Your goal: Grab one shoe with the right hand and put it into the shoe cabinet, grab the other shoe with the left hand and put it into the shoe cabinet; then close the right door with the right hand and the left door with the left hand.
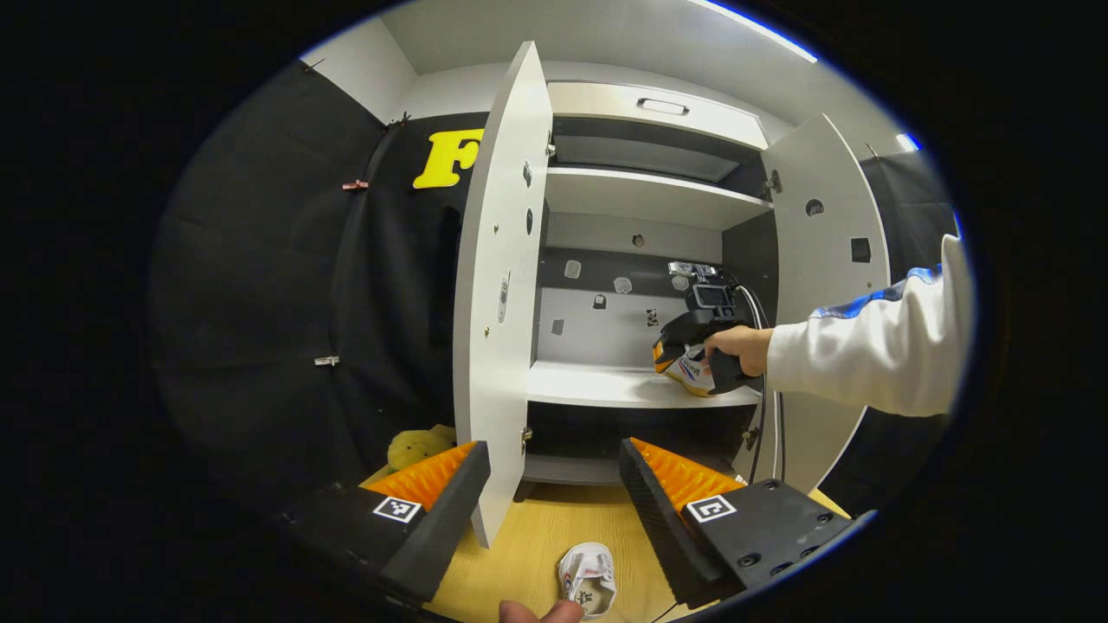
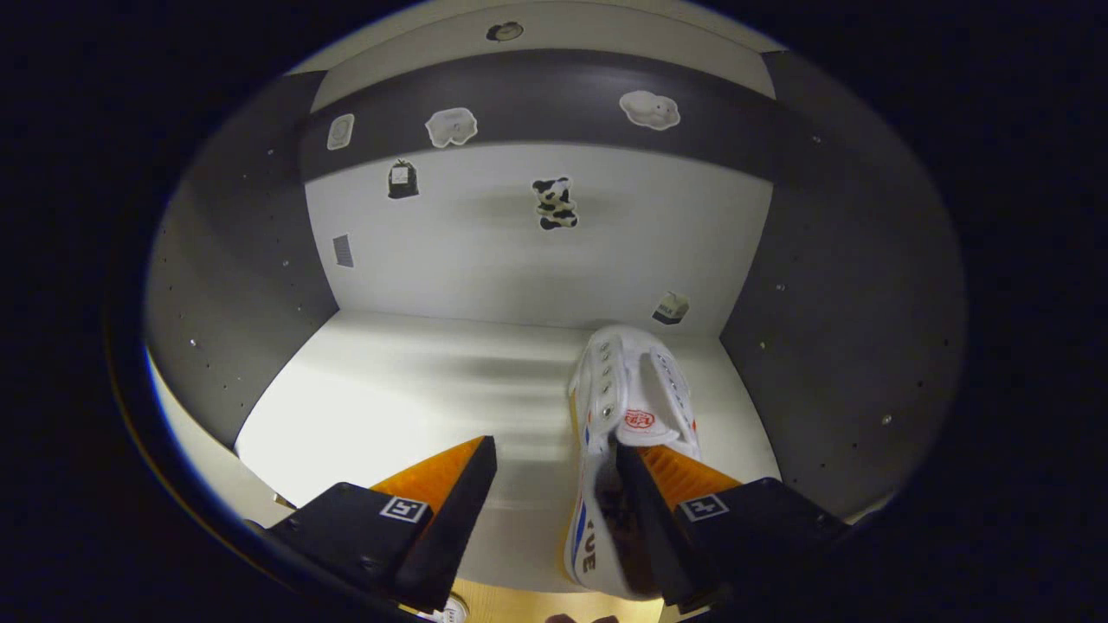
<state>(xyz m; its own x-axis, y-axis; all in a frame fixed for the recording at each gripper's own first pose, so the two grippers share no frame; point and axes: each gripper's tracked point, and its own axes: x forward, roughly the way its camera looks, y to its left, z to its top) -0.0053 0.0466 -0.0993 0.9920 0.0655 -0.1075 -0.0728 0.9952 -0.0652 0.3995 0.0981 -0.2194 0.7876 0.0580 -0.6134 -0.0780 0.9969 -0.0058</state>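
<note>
The white shoe cabinet stands with its left door and right door swung open. In the right gripper view, one white shoe lies on the middle shelf, toe toward the back wall. My right gripper is open, one finger inside the shoe's opening and the other well clear to the left. The left gripper view shows that right gripper in a white-sleeved hand at the shelf, over the shoe. The other white shoe lies on the wooden floor below my open left gripper.
A yellow plush toy sits on the floor left of the open left door. Cables hang from the right gripper beside the right door. Stickers dot the cabinet's back wall. An upper shelf and a drawer sit above.
</note>
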